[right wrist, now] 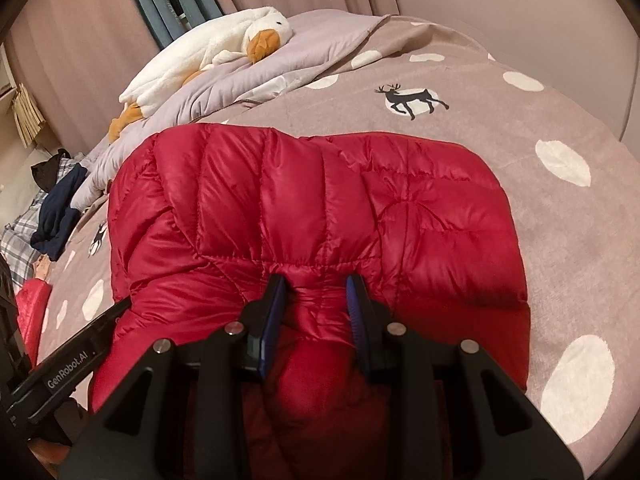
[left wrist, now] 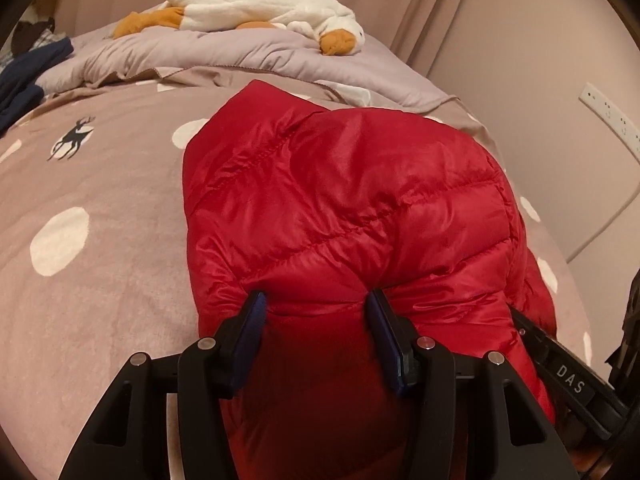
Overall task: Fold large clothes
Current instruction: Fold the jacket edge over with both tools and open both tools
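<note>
A red quilted down jacket (left wrist: pixel 340 192) lies bunched on the bedspread (left wrist: pixel 100 208), puffy and doubled over. My left gripper (left wrist: pixel 316 300) is at its near edge, with a thick fold of the red fabric filling the gap between the blue pads (left wrist: pixel 256 312), which press on it. In the right wrist view the same jacket (right wrist: pixel 304 192) spreads ahead, and my right gripper (right wrist: pixel 316 284) is shut on a narrower pinch of its near edge. The two grippers sit side by side along that edge. The jacket's underside and sleeves are hidden.
The bedspread (right wrist: pixel 520 200) is brown with white dots and deer prints. A lilac quilt (left wrist: pixel 240 56) with a white plush goose (left wrist: pixel 260 12) lies at the far end. Dark blue and checked clothes (right wrist: pixel 60 216) are piled at the left. A wall with a socket strip (left wrist: pixel 608 116) stands to the right.
</note>
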